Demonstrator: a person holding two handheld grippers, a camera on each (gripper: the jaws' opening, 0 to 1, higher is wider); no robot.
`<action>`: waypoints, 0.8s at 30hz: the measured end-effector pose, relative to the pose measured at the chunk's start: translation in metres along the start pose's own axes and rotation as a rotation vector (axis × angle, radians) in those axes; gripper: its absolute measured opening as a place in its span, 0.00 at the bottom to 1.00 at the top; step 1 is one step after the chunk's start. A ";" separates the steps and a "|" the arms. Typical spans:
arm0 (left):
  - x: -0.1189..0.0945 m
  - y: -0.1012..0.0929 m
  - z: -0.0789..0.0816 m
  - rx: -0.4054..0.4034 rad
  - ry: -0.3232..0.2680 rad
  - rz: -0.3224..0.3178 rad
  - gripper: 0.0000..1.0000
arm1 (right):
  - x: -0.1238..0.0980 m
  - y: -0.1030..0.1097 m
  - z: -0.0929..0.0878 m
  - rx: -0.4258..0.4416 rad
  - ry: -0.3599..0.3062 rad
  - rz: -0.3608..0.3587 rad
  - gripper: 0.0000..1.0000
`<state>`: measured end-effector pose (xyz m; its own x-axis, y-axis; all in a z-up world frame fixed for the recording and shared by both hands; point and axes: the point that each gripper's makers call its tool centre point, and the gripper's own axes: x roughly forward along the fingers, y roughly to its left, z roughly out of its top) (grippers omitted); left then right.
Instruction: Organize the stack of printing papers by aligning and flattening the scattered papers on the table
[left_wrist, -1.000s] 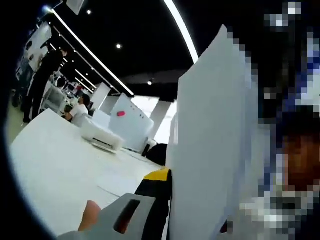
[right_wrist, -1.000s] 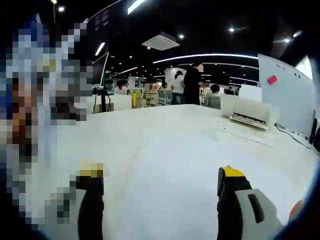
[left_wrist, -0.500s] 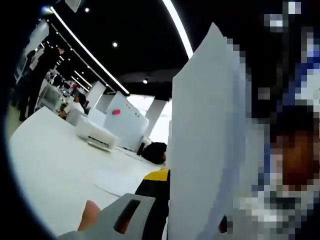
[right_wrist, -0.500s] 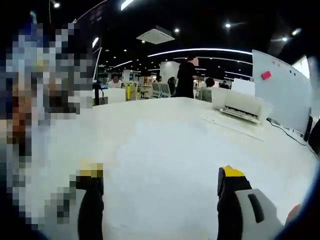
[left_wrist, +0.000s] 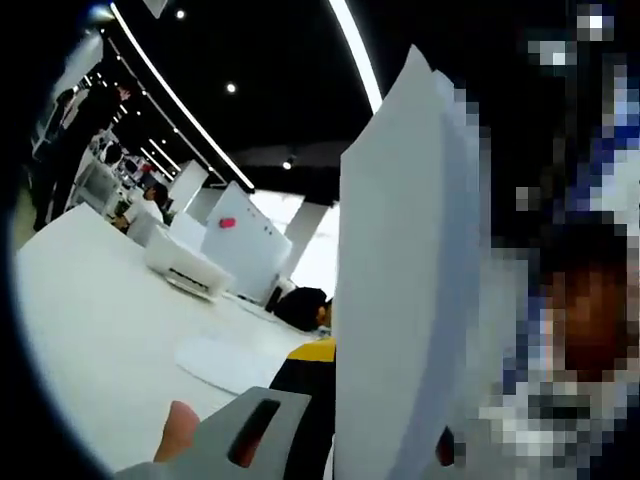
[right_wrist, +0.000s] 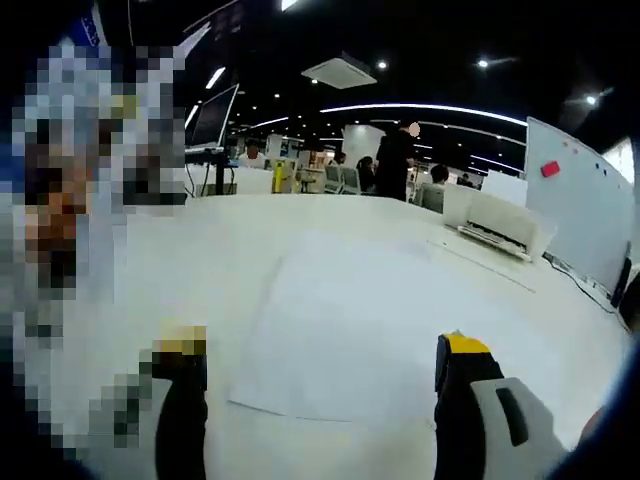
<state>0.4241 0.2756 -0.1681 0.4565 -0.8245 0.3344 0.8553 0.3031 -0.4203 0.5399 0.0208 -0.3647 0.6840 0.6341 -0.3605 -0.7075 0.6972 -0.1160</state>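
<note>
A stack of white printing papers stands upright between the jaws of my left gripper, which is shut on its lower edge. The yellow-tipped left finger presses against the stack, and the other finger is mostly hidden behind it. A single loose sheet lies flat on the white table, just beyond my right gripper. That gripper is open, its jaws wide apart and holding nothing. In the left gripper view the same loose sheet lies on the table.
A white printer sits at the table's far right, also seen as the printer, with a whiteboard behind it. People stand and sit at desks far behind. A person's fingertip rests on my left gripper's body.
Both views have shifted with the hands, and the right gripper view now takes in the loose sheet on the table. The stack stays clamped in the left gripper; the right stays open.
</note>
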 end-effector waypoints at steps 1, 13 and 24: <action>0.001 -0.001 -0.001 0.001 0.001 -0.002 0.06 | 0.000 0.000 -0.002 0.024 -0.003 0.004 0.90; 0.006 -0.004 -0.002 -0.011 -0.002 -0.018 0.06 | 0.004 -0.006 -0.009 0.132 -0.041 0.004 0.90; 0.003 -0.017 0.001 0.001 -0.007 -0.049 0.06 | 0.005 -0.007 -0.004 0.124 -0.088 0.005 0.90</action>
<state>0.4113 0.2680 -0.1591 0.4160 -0.8349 0.3605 0.8767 0.2628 -0.4029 0.5473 0.0180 -0.3690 0.6971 0.6609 -0.2778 -0.6874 0.7263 0.0029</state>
